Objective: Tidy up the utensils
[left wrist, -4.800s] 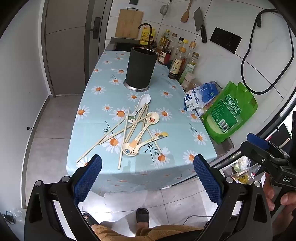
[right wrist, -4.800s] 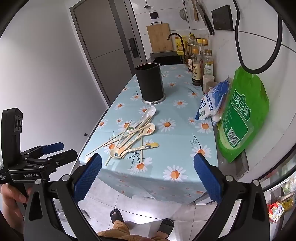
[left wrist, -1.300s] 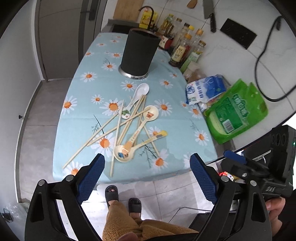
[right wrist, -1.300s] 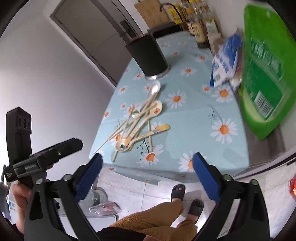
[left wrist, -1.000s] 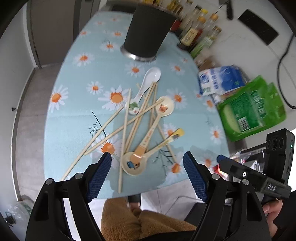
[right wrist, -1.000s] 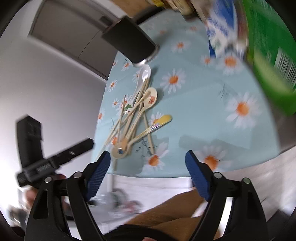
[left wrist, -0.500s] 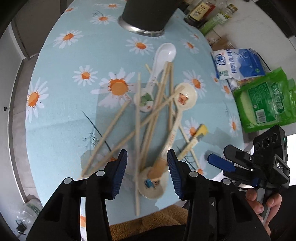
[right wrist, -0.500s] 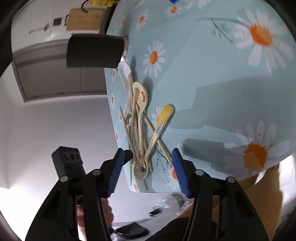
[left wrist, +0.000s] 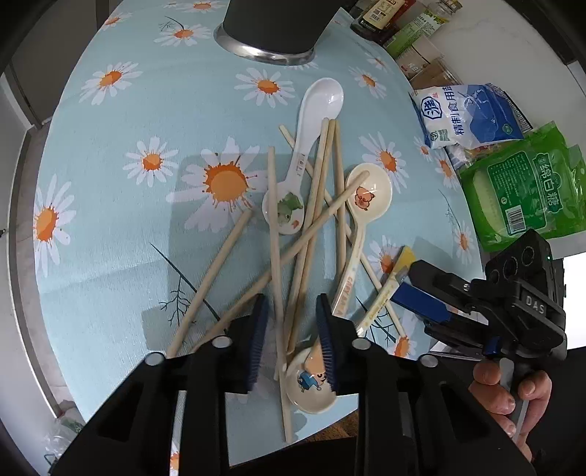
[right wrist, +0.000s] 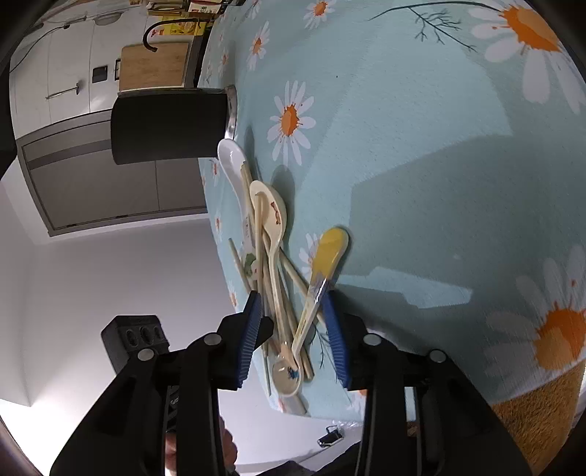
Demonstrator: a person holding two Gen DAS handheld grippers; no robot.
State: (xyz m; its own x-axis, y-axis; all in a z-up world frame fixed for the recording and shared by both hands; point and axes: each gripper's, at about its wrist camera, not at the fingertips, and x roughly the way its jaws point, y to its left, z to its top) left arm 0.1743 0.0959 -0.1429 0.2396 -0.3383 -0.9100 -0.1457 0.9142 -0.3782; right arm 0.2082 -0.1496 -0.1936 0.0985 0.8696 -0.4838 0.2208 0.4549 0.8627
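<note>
The utensils lay in one tangled heap on the surface (left wrist: 121,121), which was covered with a daisy-print cloth, near its front edge: wooden chopsticks (left wrist: 273,234) crossed over and under a white spoon (left wrist: 311,121), a cream spoon with a pig print (left wrist: 368,197), a yellow-handled spoon (right wrist: 324,263) and a cartoon-printed spoon (left wrist: 311,384) closest to the edge. The black utensil holder (left wrist: 274,22) stood upright beyond the heap, well apart from it.

The left claw (left wrist: 291,340) was seen partly open, its blue pads set on either side of two or three chopstick shafts and just above the bowl of the cartoon-printed spoon; nothing was clamped. The right claw (right wrist: 295,329) was likewise partly open and empty, bracketing the handle end of the yellow-handled spoon and some neighbouring shafts.

The step in hand was judged to be the first pick from the heap. It would be done well if each claw were closed on one item only, or on a parallel pair of chopsticks, so that crossed pieces were not dragged along. A grip near the handle end was judged best, leaving length free to be dropped into the holder. Because the heap sat close to the edge, a straight upward lift was to be preferred over a sideways pull, lest loose pieces be swept off.
</note>
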